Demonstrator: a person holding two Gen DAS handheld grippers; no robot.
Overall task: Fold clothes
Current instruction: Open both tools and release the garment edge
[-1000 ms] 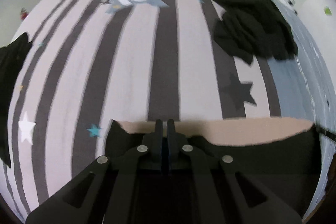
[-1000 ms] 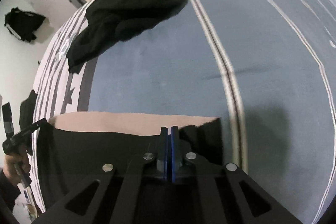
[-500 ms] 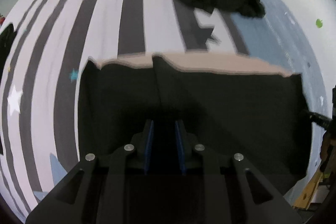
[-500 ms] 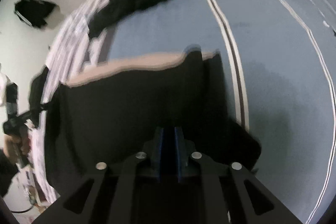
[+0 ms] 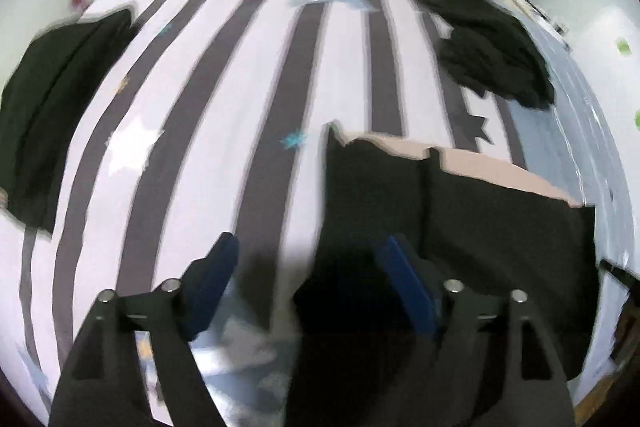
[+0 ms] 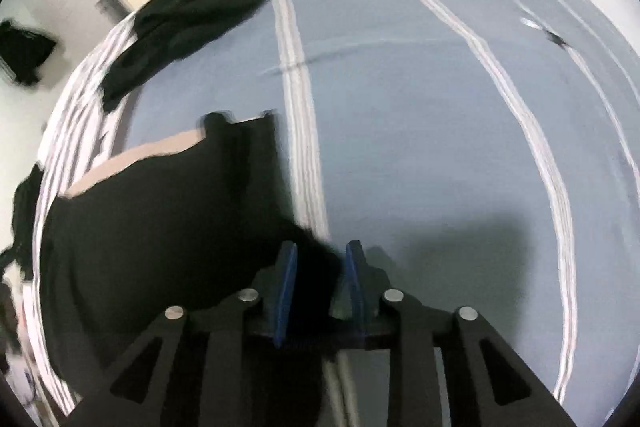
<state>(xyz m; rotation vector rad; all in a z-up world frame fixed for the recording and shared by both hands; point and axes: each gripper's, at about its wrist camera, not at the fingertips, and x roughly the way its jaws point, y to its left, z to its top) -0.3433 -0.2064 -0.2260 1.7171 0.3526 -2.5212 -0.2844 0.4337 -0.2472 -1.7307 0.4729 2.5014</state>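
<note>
Your left gripper (image 5: 308, 267) stands wide apart, holding nothing. Your right gripper (image 6: 320, 267) is narrowly parted, dark cloth between its fingers. The black garment (image 5: 480, 227) lies flat on the bed (image 5: 240, 87), near the black clothes pile (image 5: 492, 47).

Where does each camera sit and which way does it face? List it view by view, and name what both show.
Left wrist: on the left gripper, looking forward over the striped bedspread; its own two fingers show, spread wide.
Right wrist: on the right gripper, looking forward over the blue-grey bedding; its own fingers show, parted.
Shared: the black garment with a tan inner edge lying close below, and the black clothes pile farther off.
</note>
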